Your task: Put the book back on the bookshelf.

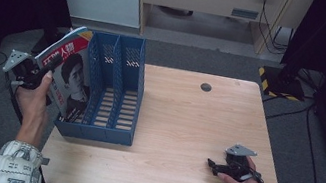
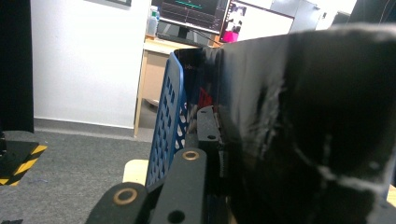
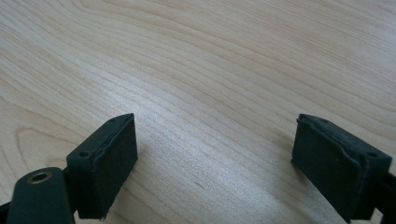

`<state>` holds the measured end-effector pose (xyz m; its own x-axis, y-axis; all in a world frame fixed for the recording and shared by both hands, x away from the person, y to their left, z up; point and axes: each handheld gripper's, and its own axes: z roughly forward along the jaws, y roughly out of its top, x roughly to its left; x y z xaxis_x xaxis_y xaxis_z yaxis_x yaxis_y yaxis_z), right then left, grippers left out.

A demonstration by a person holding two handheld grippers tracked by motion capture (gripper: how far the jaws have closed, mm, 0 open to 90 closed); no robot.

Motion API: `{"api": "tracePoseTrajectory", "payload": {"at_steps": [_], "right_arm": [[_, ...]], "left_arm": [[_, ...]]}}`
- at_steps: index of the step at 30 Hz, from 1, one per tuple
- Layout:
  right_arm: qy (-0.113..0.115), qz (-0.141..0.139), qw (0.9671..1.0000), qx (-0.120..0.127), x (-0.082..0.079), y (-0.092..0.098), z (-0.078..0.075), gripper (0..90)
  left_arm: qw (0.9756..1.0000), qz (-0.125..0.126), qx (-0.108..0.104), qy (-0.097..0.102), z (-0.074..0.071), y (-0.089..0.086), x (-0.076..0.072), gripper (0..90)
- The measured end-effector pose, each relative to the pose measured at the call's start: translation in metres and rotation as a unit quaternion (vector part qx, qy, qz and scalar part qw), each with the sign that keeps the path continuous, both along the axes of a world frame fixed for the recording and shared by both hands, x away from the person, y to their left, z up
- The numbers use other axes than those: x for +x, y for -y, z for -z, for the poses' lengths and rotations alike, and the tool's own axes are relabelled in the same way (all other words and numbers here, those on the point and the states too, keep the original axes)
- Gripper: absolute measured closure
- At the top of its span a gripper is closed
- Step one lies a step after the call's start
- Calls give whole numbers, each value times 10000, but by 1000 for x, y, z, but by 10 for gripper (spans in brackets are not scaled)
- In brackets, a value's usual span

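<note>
- Apparently mid-filing: left gripper (image 1: 44, 75) pinching a magazine (image 1: 70, 75) upright against the outer left wall of the blue file rack (image 1: 107, 135), at the table's (image 1: 186, 121) left edge.
- Next, probably: lifting over that wall into a slot (clearance looks tight).
- Right gripper (image 3: 215, 163) spread, empty, over bare wood.
- Left gripper view: rack wall edge-on.

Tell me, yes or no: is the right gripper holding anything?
No. In the right gripper view the right gripper has its jaws spread wide apart over the bare wooden table, with nothing between them.
</note>
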<state>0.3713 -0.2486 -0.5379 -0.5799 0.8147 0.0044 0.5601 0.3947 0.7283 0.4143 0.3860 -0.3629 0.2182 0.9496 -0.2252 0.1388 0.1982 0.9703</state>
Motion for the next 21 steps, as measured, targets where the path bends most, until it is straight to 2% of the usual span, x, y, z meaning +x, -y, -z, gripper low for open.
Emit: {"api": "tracePoseTrajectory", "payload": {"at_steps": [21], "right_arm": [[1, 8, 10000, 5, 0, 0, 0, 143]], "left_arm": [[10000, -78, -3, -33, 12, -5, -2, 859]]}}
